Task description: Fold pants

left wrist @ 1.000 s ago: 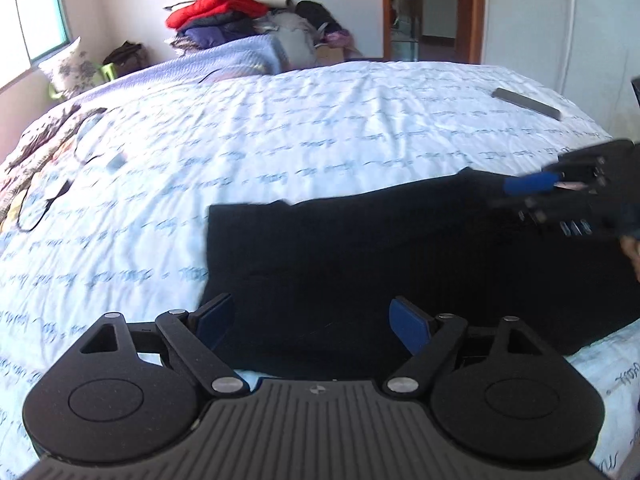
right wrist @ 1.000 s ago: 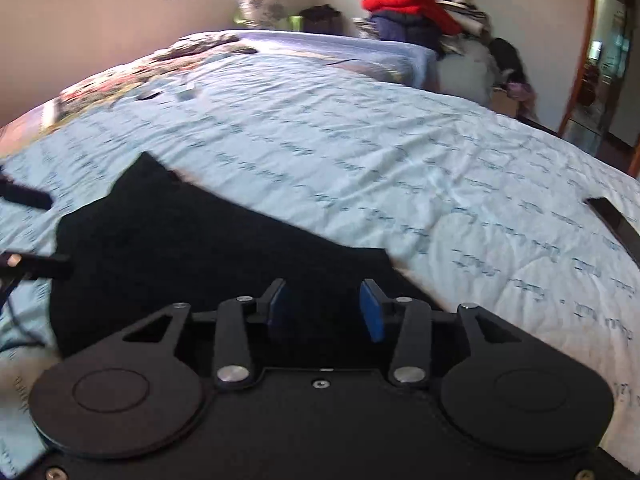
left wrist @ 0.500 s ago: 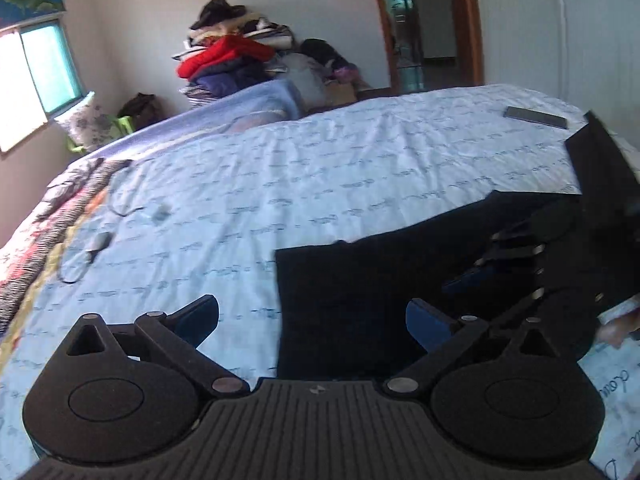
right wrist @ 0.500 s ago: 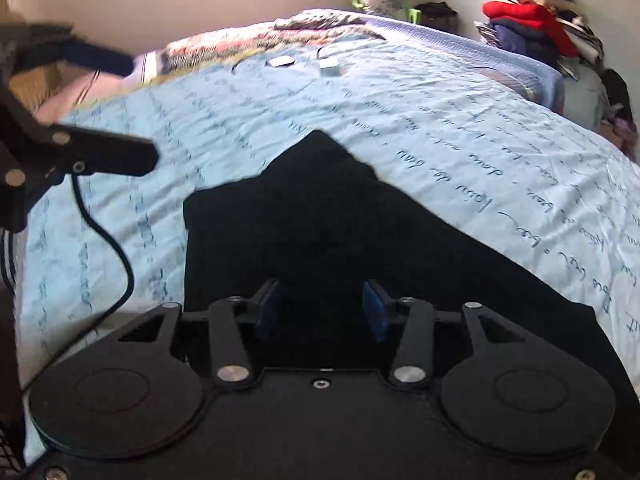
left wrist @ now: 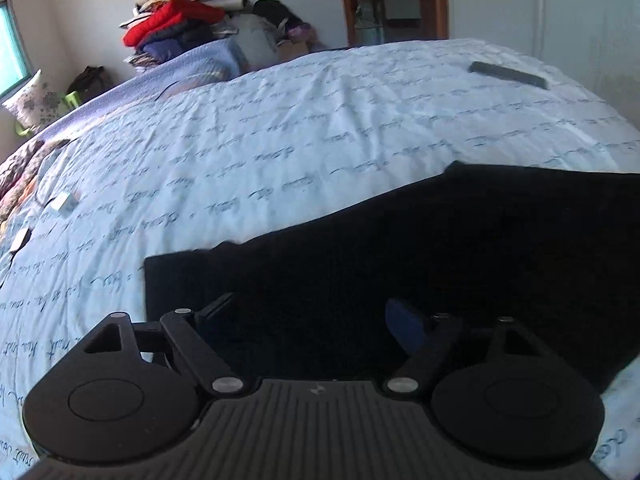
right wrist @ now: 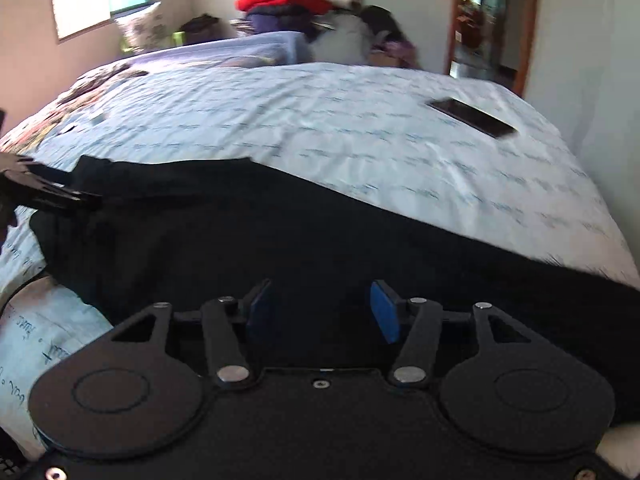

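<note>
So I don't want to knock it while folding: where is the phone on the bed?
The phone lies flat on the bedspread, far right in both wrist views, near the bed's edge by the doorway, well clear of the black pants.

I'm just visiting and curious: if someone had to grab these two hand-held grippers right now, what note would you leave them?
Left gripper: jaws closing, nothing pinched, over the near left end of the black pants.
Right gripper: jaws opening, nothing pinched, over the pants' near edge.
Pants: spread as a long dark strip across the near part of the bed. A phone lies farther off, clear of them.
Done: pants laid out; how far they are folded I cannot tell.
Left: likely grip the ends and fold the strip shorter.
</note>
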Demonstrator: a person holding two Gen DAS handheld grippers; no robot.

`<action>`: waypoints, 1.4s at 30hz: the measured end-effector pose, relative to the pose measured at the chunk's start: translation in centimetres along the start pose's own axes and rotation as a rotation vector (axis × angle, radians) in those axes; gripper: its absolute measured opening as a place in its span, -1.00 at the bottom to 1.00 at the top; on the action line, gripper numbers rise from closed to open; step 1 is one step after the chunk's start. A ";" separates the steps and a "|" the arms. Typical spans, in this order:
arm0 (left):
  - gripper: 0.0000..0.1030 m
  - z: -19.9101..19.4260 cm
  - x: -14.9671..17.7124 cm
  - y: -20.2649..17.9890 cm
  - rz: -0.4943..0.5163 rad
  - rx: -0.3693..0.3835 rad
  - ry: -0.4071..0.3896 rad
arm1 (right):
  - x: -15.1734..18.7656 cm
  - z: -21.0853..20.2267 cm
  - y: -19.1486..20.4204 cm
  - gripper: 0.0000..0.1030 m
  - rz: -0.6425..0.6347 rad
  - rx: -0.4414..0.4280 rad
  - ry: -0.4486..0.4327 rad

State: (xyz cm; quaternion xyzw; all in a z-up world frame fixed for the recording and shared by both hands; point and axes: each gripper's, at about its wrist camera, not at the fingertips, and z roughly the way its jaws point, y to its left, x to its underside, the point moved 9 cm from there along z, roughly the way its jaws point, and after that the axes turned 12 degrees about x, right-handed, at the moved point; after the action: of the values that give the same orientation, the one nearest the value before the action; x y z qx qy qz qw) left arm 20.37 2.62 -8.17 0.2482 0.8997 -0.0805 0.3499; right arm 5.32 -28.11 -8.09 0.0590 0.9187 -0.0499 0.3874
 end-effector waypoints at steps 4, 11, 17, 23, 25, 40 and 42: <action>0.73 0.5 -2.2 -8.6 0.162 0.139 -0.032 | -1.1 -1.2 -4.8 0.07 -0.032 0.060 -0.060; 0.64 8.4 -4.5 -22.1 0.314 0.296 0.047 | -2.0 7.2 -6.9 -0.16 -0.059 0.032 0.034; 0.62 10.8 -6.4 -23.7 0.281 0.234 0.039 | -2.6 8.2 -10.1 -0.17 0.051 0.105 -0.009; 0.69 8.0 -5.2 -27.9 0.371 0.297 -0.004 | 1.4 5.7 -11.2 -0.13 0.058 0.049 0.017; 0.71 9.1 -4.8 -30.0 0.404 0.326 0.011 | 2.2 6.3 -13.0 -0.14 0.100 0.137 0.003; 0.73 9.5 -5.2 -34.6 0.412 0.341 0.014 | 11.6 -1.2 -28.4 0.21 1.080 0.053 0.007; 0.73 9.2 -5.1 -34.7 0.439 0.329 0.007 | 12.1 -0.4 -28.3 0.21 1.130 0.053 0.029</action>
State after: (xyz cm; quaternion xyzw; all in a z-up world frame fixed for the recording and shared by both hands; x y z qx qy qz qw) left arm 11.61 -32.33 -12.59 0.4912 0.8002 -0.1472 0.3110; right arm -7.53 -55.18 -15.19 0.5521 0.7480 0.1430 0.3395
